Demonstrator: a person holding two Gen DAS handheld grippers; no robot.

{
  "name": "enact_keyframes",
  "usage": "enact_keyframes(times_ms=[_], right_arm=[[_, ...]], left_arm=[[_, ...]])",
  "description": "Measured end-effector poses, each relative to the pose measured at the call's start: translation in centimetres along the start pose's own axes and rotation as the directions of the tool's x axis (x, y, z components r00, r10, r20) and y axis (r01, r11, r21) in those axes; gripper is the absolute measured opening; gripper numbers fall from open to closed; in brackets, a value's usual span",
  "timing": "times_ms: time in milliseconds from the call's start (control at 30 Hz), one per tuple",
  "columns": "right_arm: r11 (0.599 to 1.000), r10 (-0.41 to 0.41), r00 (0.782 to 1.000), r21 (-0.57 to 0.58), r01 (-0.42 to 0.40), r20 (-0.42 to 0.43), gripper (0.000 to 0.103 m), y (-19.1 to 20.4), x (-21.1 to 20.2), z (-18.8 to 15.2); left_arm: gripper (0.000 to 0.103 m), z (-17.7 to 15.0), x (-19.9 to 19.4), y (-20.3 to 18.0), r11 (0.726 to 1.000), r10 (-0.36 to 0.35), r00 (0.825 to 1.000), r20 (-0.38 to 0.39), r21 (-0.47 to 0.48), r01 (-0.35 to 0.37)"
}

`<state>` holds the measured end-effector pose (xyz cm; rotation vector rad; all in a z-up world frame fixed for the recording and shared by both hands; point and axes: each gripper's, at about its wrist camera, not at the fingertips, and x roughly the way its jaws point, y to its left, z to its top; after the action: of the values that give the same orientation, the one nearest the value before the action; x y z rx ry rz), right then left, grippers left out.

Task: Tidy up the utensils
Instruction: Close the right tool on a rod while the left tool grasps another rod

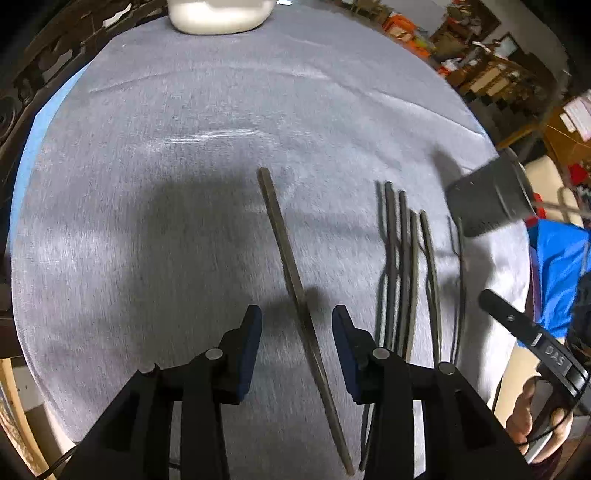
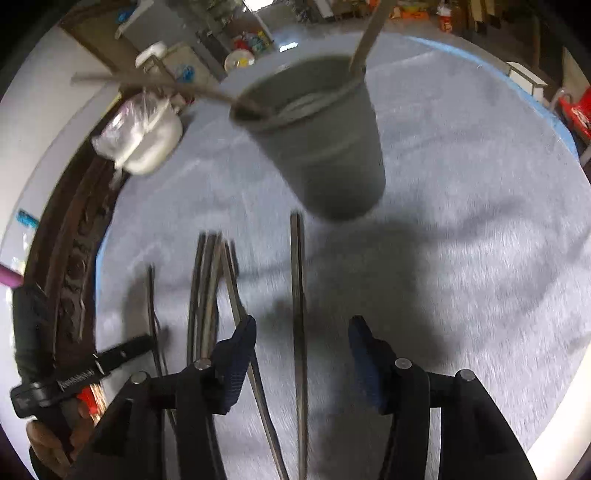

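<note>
Several dark metal utensil handles lie on the grey tablecloth. In the left wrist view one long utensil (image 1: 295,291) runs between my left gripper's (image 1: 297,325) open blue-padded fingers, with a row of several more utensils (image 1: 406,266) to its right. In the right wrist view my right gripper (image 2: 301,332) is open and empty over one straight utensil (image 2: 298,314); a bunch of utensils (image 2: 207,295) lies to its left. A grey cup (image 2: 321,140) stands ahead with two utensils leaning out of it. The cup also shows in the left wrist view (image 1: 487,199).
A white pot (image 2: 147,144) stands at the table's far side, also in the left wrist view (image 1: 221,14). A dark carved wooden edge (image 2: 70,266) borders the table on the left. The right handle and hand (image 1: 539,369) sit at the right; shelves and boxes lie beyond.
</note>
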<state>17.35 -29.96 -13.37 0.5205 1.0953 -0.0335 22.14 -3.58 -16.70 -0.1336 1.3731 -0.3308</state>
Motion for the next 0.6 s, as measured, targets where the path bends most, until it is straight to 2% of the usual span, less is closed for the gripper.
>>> enact_keyframes(times_ms=[33, 67, 167, 267, 533, 600], right_arm=[[1.0, -0.005, 1.0, -0.004, 0.005, -0.002, 0.05, 0.1, 0.1, 0.3], [1.0, -0.011, 1.0, -0.009, 0.011, -0.004, 0.033, 0.2, 0.3, 0.7], [0.998, -0.052, 0.998, -0.021, 0.051, -0.023, 0.029, 0.6, 1.3, 1.4], [0.997, -0.076, 0.996, -0.014, 0.075, -0.054, 0.023, 0.8, 2.8, 2.0], [0.993, -0.112, 0.992, -0.044, 0.109, -0.063, 0.014, 1.6, 3.6, 2.4], [0.992, -0.116, 0.991, -0.055, 0.112, -0.065, 0.008, 1.6, 3.6, 2.4]], left_arm=[[0.04, 0.5, 0.1, 0.1, 1.0, -0.001, 1.0, -0.002, -0.014, 0.001], [0.04, 1.0, 0.2, 0.1, 1.0, -0.004, 1.0, -0.006, -0.025, 0.004], [0.038, 2.2, 0.6, 0.5, 0.997, -0.018, 1.0, -0.022, -0.07, 0.016], [0.031, 2.8, 1.3, 0.4, 0.996, -0.022, 0.999, -0.043, -0.083, 0.019], [0.031, 5.2, 2.6, 0.5, 0.993, -0.016, 0.998, -0.062, -0.12, 0.008], [0.031, 5.6, 2.6, 0.5, 0.991, -0.017, 0.997, -0.069, -0.136, 0.008]])
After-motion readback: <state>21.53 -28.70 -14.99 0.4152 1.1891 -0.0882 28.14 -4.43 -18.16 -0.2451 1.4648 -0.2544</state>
